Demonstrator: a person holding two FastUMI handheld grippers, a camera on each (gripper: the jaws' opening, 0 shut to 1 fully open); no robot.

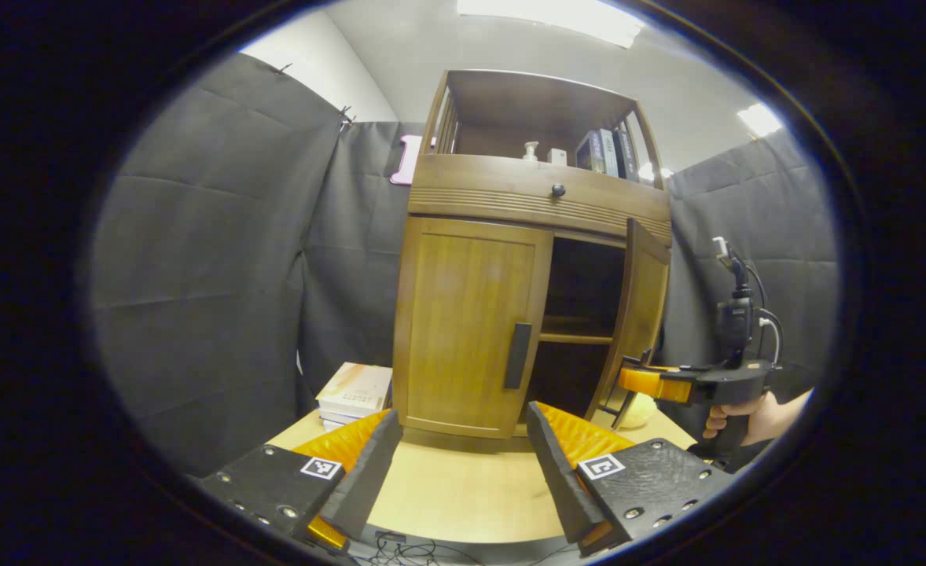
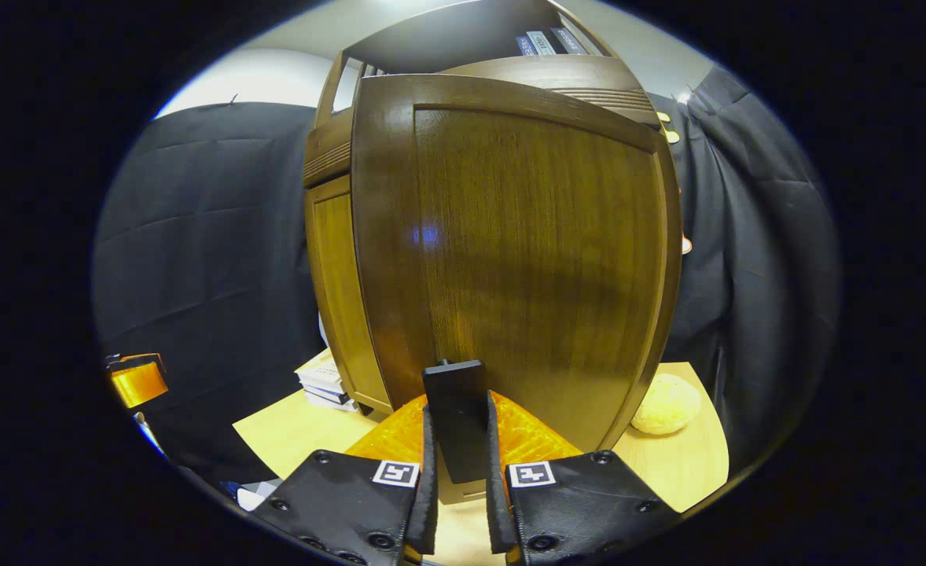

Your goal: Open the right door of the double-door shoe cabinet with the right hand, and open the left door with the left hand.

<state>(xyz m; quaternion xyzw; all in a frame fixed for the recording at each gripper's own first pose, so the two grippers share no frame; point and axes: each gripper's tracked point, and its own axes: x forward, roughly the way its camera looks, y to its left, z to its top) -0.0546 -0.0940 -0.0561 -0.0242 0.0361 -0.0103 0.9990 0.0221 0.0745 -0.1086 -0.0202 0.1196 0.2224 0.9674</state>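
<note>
Wooden left door is closed, straight ahead of the wide-open, empty left gripper; its upright handle is slightly right of centre. Right gripper clamps the handle of the half-open right door.

Ahead of the left gripper, the shoe cabinet looked like varnished wood. The right door before the right gripper was glossy; its handle matt.

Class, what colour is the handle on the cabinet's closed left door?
Black; the handle shows best in the left gripper view.
</note>
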